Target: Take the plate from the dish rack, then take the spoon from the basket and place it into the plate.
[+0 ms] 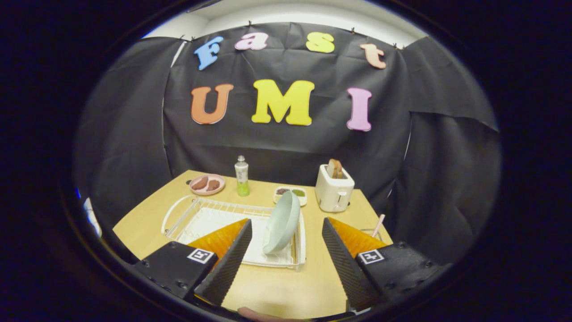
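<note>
The gripper (pixel 286 232) hangs wide open, holding nothing. The plate (pixel 282 222) leans on edge at the dish rack's (pixel 187 219) right end. A clumsy pinch could tip it.

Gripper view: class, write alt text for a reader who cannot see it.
The gripper, fingers open, hangs above a wooden table facing a pale green plate standing tilted in a white dish rack. Beyond stand a toaster and bottle.

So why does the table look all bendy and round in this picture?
In the gripper view the fisheye lens curves straight lines, so the table edges and the dish rack bow outward. The middle stays sharp: the pale plate standing in the rack looks clear. Lighting is soft, with no strong glare. The open gripper looks oversized because it sits close to the lens.
</note>
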### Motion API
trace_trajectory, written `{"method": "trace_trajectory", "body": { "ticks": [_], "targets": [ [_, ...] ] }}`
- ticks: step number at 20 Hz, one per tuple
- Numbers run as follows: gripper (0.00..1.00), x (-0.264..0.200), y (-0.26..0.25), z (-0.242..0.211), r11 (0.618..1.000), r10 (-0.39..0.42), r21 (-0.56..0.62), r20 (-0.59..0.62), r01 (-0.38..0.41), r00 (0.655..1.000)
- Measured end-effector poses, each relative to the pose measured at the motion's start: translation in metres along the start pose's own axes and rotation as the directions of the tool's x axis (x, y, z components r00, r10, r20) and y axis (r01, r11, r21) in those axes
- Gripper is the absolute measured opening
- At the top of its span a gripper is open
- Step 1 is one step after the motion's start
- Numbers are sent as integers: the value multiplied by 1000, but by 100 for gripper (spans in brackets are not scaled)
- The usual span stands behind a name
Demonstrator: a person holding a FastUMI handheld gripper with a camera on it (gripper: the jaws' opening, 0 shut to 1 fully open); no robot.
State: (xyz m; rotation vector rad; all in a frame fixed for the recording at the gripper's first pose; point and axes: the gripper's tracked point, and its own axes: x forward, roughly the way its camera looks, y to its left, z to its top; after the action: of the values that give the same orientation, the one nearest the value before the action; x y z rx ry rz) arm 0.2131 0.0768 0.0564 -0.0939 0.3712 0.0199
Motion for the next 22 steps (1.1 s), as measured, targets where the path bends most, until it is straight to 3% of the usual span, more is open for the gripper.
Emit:
{"method": "trace_trajectory", "body": {
  "ticks": [4,7,10,14,15,17,22],
  "targets": [
    [97,66,-5,19,999,-52,-19,-180,50,982],
    [94,101,-9,20,998,-59,5,-328,64,943],
    [73,127,-10,21,998,-57,5,-423,65,904],
    [49,152,-13,21,989,-143,-93,-471,113,870],
    [39,157,-12,19,987,-159,-107,-490,122,857],
    [29,166,-8,14,981,-190,-143,-528,133,828],
    [27,168,-9,5,963,-248,-237,-589,129,769]
  ]
}}
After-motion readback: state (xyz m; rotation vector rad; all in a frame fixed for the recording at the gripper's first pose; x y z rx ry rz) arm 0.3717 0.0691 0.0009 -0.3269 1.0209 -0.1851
